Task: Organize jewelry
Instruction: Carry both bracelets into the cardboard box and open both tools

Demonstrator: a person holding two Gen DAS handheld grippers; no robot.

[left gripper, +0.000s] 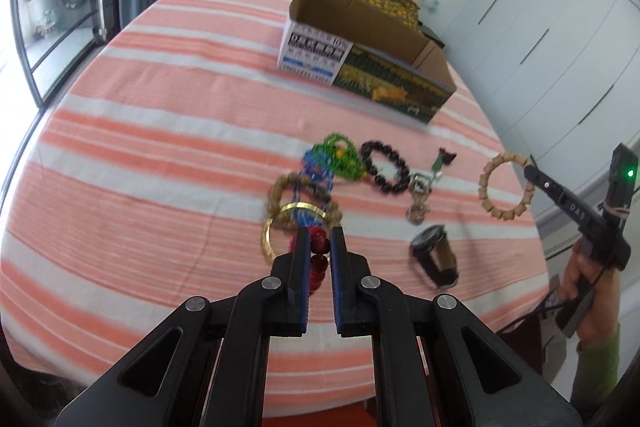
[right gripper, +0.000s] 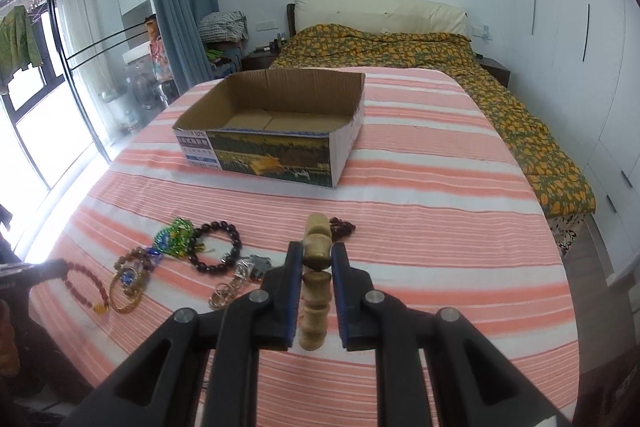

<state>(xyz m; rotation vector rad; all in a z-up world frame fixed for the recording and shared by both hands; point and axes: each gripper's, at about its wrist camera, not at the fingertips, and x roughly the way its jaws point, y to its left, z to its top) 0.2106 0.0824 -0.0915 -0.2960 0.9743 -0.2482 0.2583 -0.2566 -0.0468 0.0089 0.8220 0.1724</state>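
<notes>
Two hand-held tools hover over a bed spread with a pink and white striped sheet point(right gripper: 440, 187). Each already carries a bracelet.

The cardboard box point(right gripper: 276, 131), open at the top and apparently empty, sits on the sheet straight ahead of both tools, on the far side of the loose jewelry. Its long axis runs left to right across the bed. From the right tool's view it lies dead ahead and looks the nearer; from the left tool's view it lies ahead and a little right.

The left tool point(left gripper: 320, 247) is closed on a red bead bracelet point(left gripper: 319, 259), which hangs between its blue-padded fingers. The right tool point(right gripper: 317, 259) is closed on a tan wooden bead bracelet point(right gripper: 316, 283), seen edge-on between the pads; in the left view that ring point(left gripper: 506, 187) hangs clear of the sheet.

Still lying on the sheet, between tools and box: a green bead strand point(left gripper: 340, 155), a dark bead bracelet point(left gripper: 384, 167), a gold bangle point(left gripper: 280, 227), a key ring point(left gripper: 418, 203) and a wristwatch point(left gripper: 436, 259).
</notes>
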